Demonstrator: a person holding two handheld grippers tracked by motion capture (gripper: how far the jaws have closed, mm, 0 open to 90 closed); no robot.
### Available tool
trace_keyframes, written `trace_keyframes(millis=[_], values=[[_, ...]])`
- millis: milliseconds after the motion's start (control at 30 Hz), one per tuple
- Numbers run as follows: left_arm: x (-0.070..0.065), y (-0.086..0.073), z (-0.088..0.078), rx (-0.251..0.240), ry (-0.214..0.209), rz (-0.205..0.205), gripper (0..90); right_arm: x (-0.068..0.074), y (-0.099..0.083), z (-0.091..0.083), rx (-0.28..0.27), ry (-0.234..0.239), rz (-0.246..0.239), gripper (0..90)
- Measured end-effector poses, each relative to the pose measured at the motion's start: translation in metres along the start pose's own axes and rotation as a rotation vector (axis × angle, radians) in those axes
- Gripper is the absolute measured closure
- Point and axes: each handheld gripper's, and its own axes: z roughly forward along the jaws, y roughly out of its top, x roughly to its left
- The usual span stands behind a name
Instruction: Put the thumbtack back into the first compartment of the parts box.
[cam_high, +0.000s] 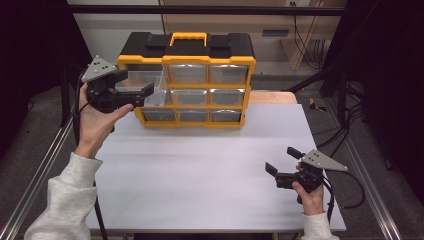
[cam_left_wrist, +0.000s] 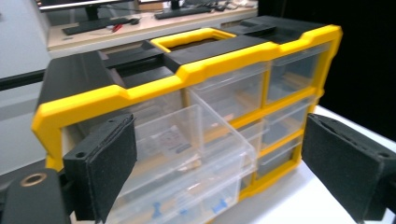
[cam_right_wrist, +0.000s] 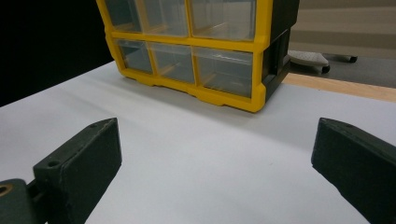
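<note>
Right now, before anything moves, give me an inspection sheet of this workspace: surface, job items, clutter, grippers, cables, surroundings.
Surface: white table, bare across the front and middle.
Job's things: yellow-and-black drawer organizer standing at the table's far edge; its top-left clear drawer is pulled out, the other drawers are in. Small blue bits show through a lower clear drawer; contents otherwise unclear.
Clutter: nothing seen on the table.
Grippers: left gripper raised at the open drawer, jaws open, holding nothing; right gripper low over the table's right front, jaws open, holding nothing.
Cables: black cable trails from the right gripper off the table's right edge.
Surroundings: metal frame rails, dark floor, wooden panel behind.
</note>
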Motion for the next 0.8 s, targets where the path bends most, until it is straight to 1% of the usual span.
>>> trace_keyframes(millis=[133,167,200,233,300,400,467,500,533,567,600,667,700,733,800], values=[[-0.005,-0.007,-0.008,-0.014,-0.018,0.005,7.2,0.0,0.0,0.0,0.0,-0.001,0.002,2.0],[-0.006,-0.01,-0.01,-0.024,-0.023,-0.002,6.9,0.0,0.0,0.0,-0.001,0.0,0.0,2.0],[-0.008,-0.013,-0.012,-0.017,-0.037,-0.01,6.5,0.0,0.0,0.0,0.0,0.0,0.0,2.0],[-0.01,-0.016,-0.014,-0.021,-0.044,-0.013,6.3,0.0,0.0,0.0,0.001,0.0,0.002,2.0],[-0.012,-0.02,-0.018,-0.026,-0.049,-0.007,5.6,0.0,0.0,0.0,-0.002,0.0,0.003,1.9],[-0.014,-0.026,-0.022,-0.042,-0.059,-0.01,5.1,0.0,0.001,0.0,-0.003,0.002,0.003,1.9],[-0.015,-0.03,-0.024,-0.051,-0.063,-0.015,4.7,0.0,0.001,-0.001,-0.003,0.003,0.004,2.0],[-0.016,-0.032,-0.025,-0.047,-0.068,-0.01,4.4,0.0,0.001,-0.001,-0.01,0.007,0.007,1.9],[-0.016,-0.034,-0.024,-0.056,-0.071,-0.008,4.2,-0.001,0.001,-0.001,-0.005,0.002,0.002,1.9],[-0.017,-0.036,-0.024,-0.049,-0.076,-0.017,4.1,-0.001,0.001,-0.001,-0.008,-0.001,0.005,1.9],[-0.018,-0.039,-0.024,-0.045,-0.075,-0.012,4.1,-0.001,0.001,-0.002,-0.008,0.001,0.012,1.9],[-0.019,-0.044,-0.023,-0.049,-0.079,-0.023,4.1,-0.002,0.001,-0.002,-0.011,-0.003,0.016,1.9],[-0.02,-0.047,-0.022,-0.053,-0.078,-0.016,4.1,-0.002,0.001,-0.003,-0.011,-0.006,0.014,1.9],[-0.02,-0.05,-0.022,-0.039,-0.081,-0.02,4.1,-0.002,0.001,-0.003,-0.012,-0.004,0.013,2.0],[-0.02,-0.056,-0.021,-0.031,-0.082,-0.024,4.1,-0.002,0.001,-0.003,-0.011,-0.006,0.011,1.9]])
